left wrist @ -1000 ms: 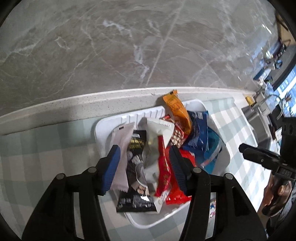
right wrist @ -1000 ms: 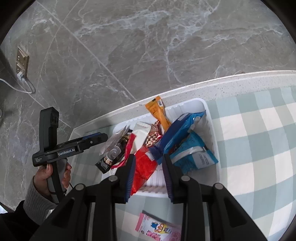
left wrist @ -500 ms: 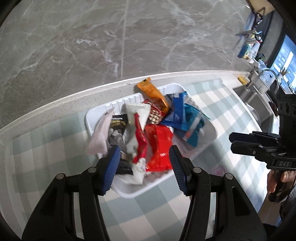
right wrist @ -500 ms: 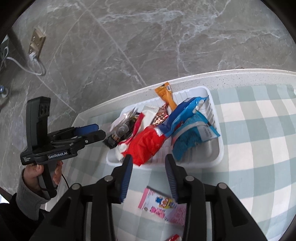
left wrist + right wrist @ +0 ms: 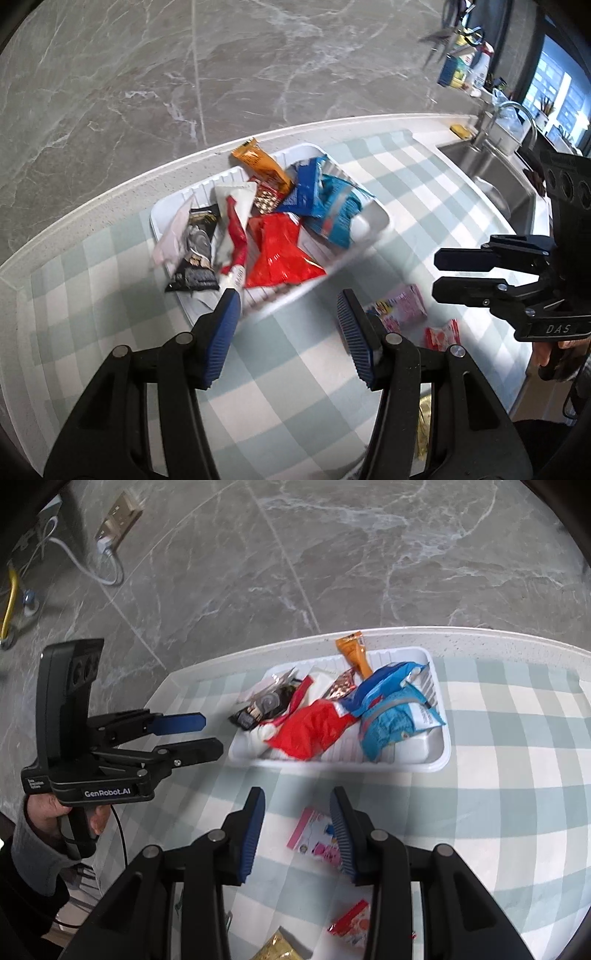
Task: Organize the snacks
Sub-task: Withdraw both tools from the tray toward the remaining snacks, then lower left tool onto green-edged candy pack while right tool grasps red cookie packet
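Note:
A white tray (image 5: 380,218) (image 5: 439,760) holds a heap of snacks: an orange packet (image 5: 258,162), blue bags (image 5: 306,188), a red bag (image 5: 277,254) and a black pack (image 5: 197,251). My left gripper (image 5: 288,299) (image 5: 210,734) hangs open above the checked cloth, just short of the tray's near rim, with nothing between its fingers. My right gripper (image 5: 297,797) (image 5: 439,273) is open and empty too, over a pink packet (image 5: 314,834) (image 5: 400,306) lying on the cloth. A small red packet (image 5: 351,923) (image 5: 441,334) and a gold one (image 5: 277,947) lie nearer still.
The checked cloth (image 5: 295,369) covers a white counter with a raised back edge against grey marble. A steel sink (image 5: 491,173) with a faucet (image 5: 517,110) is at the right end. A socket with a cable (image 5: 118,520) is on the marble at far left.
Both grippers have drawn back and up from the tray, which now looks smaller and farther. The loose pink, red and gold packets have come into view. The right jaws stand slightly wider.

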Motion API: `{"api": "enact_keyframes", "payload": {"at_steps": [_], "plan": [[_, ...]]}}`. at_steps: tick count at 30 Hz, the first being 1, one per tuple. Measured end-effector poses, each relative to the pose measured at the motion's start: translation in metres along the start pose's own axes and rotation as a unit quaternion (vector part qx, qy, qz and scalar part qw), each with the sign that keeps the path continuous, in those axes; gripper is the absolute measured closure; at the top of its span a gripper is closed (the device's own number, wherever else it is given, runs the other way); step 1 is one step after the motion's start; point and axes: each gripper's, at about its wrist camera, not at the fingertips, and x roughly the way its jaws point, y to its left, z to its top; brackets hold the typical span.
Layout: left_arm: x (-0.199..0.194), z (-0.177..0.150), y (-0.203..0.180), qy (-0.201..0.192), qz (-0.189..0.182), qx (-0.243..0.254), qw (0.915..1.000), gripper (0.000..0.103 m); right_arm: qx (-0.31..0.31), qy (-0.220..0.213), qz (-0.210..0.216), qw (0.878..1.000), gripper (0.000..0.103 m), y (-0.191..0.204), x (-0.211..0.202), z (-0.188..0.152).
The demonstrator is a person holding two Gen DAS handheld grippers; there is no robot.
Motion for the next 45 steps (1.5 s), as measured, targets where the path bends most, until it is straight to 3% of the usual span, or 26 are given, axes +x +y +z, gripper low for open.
{"api": "enact_keyframes", "payload": {"at_steps": [12,19,23,32,45], "plan": [[-0.008,-0.041,-0.036,0.017,0.003,0.021,0.9996,0.05,-0.028,0.008,-0.001,1.0,0.063,0.011,-0.008,-0.034],[-0.01,-0.081,-0.057,0.045,0.013,-0.016,0.9988,0.05,-0.052,0.025,0.013,0.998,0.062,-0.003,-0.017,-0.06],[-0.013,-0.109,-0.067,0.062,0.02,-0.045,0.9969,0.05,-0.077,0.034,0.011,0.996,0.052,-0.011,-0.026,-0.073],[-0.015,-0.164,-0.07,0.093,0.039,-0.103,0.9895,0.05,-0.1,0.063,-0.001,0.993,0.052,-0.031,-0.024,-0.1],[0.001,-0.183,-0.07,0.122,0.035,-0.118,0.9849,0.05,-0.153,0.085,-0.026,0.984,0.051,-0.03,-0.001,-0.106]]}}
